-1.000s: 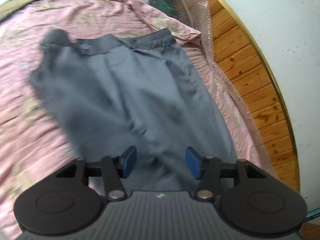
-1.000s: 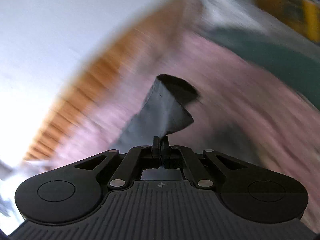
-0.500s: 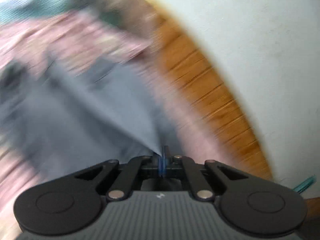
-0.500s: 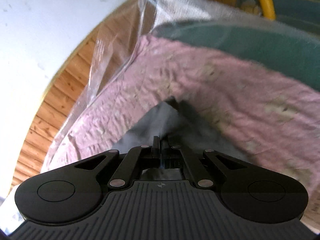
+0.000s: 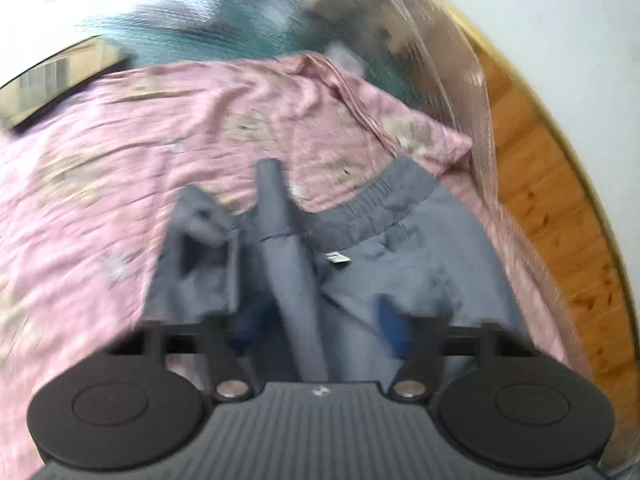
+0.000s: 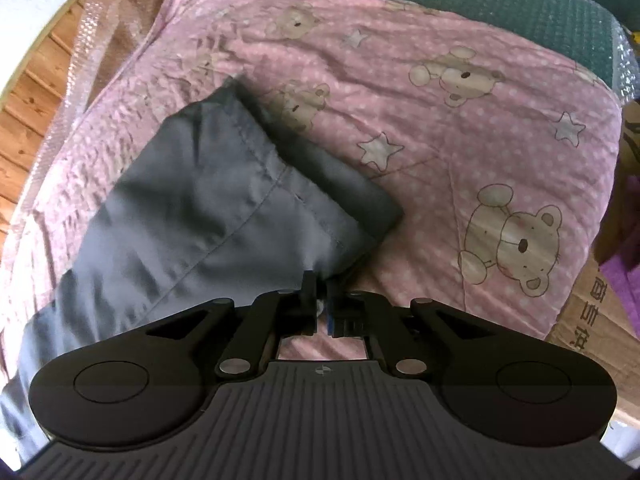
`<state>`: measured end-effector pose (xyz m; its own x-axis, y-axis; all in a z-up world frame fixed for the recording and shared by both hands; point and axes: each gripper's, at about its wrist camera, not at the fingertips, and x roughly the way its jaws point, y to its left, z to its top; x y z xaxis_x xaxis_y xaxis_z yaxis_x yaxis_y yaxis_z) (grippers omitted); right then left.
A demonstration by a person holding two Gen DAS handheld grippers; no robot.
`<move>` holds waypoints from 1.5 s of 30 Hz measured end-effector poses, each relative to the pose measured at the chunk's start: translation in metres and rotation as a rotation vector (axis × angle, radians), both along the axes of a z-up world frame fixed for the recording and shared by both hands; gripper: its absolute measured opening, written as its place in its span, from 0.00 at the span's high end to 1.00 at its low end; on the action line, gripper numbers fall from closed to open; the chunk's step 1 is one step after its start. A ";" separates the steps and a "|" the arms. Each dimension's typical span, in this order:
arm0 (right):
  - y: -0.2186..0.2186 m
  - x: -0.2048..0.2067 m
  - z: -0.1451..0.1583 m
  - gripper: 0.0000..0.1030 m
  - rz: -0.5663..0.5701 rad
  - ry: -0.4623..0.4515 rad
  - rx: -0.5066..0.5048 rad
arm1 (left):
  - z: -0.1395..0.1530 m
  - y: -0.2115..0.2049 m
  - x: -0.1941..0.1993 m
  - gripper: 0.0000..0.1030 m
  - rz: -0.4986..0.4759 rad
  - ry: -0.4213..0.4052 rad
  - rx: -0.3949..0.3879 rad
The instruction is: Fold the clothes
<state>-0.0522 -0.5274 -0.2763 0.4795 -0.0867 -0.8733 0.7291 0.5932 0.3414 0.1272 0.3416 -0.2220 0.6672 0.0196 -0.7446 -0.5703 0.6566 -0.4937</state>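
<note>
While on pink sheet (image 6: 440,140), grey trousers (image 6: 208,200) w/ hem in R tool (image 6: 319,282).

Your left wrist view is smeared with motion: the left gripper (image 5: 320,322) shows blue pads spread apart with a grey fold of the trousers (image 5: 420,248) running up between them, but the blur hides whether either pad touches the cloth, and the bedsheet (image 5: 100,160) print at the left of the frame is washed out. In your right wrist view the right gripper (image 6: 320,296) body covers the trousers (image 6: 208,200) at the lower left, where the frame's edge cuts them off. At the right edge a cardboard box (image 6: 588,312) shows only in part, its print too cropped to read.
</note>
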 end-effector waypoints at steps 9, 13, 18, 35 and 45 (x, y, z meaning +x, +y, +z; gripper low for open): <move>-0.012 -0.009 -0.003 0.98 -0.008 -0.057 0.034 | -0.022 0.017 -0.052 0.98 0.064 -0.050 -0.089; -0.013 -0.020 -0.008 0.90 -0.051 -0.113 0.086 | -0.015 0.025 -0.048 0.66 0.040 -0.087 -0.135; -0.016 -0.001 0.014 0.97 -0.079 -0.175 0.082 | 0.007 0.019 -0.024 0.99 -0.062 -0.106 -0.060; -0.003 -0.041 -0.006 0.58 -0.165 -0.263 0.102 | 0.001 0.032 -0.066 0.48 -0.066 -0.018 -0.028; 0.026 -0.047 -0.012 0.01 -0.143 -0.310 0.105 | -0.024 0.035 -0.064 0.26 0.037 -0.078 -0.171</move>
<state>-0.0993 -0.5017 -0.2888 0.7124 -0.0900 -0.6960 0.6546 0.4426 0.6128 0.0635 0.3768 -0.2460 0.7245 -0.0773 -0.6849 -0.5478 0.5385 -0.6403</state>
